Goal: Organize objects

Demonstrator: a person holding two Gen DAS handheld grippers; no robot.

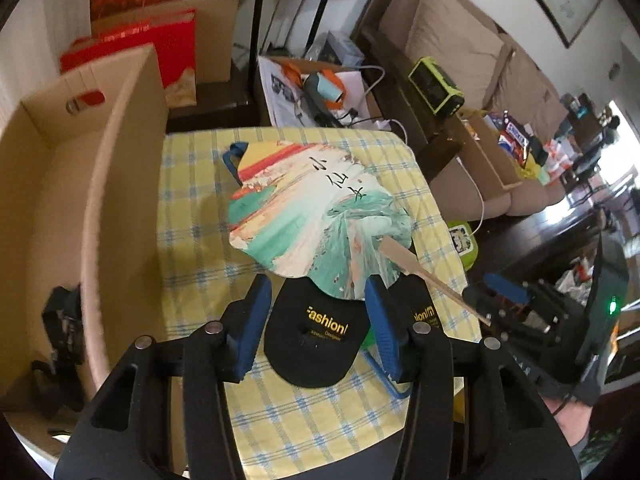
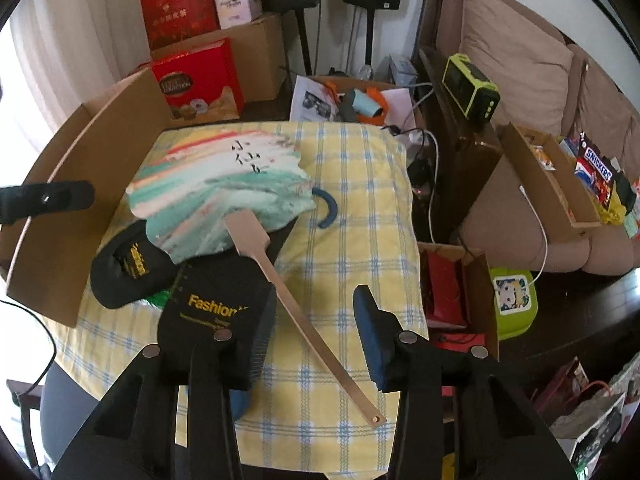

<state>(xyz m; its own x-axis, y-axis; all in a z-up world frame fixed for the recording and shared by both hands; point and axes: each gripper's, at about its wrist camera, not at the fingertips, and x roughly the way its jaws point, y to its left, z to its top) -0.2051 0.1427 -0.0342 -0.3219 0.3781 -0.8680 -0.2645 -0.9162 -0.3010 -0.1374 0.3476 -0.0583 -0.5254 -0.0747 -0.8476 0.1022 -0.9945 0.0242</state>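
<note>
Right tool (image 2: pixel 316 328), fingers apart, straddles the long wooden handle of the painted paper fan (image 2: pixel 216 184) lying on the checked surface (image 2: pixel 360 184); left tool (image 1: pixel 316 320) gapes over a black cap (image 1: pixel 316 344)

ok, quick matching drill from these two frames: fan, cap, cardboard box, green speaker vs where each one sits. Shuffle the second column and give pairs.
Things:
1. fan
2. cap
3. cardboard box
4. green speaker

Places:
A. on the sofa arm, off the table
B. lying on top of the black items
C. standing at the left edge of the table
D. between the left gripper's open jaws

Pairs: 1-B, 2-D, 3-C, 4-A
</note>
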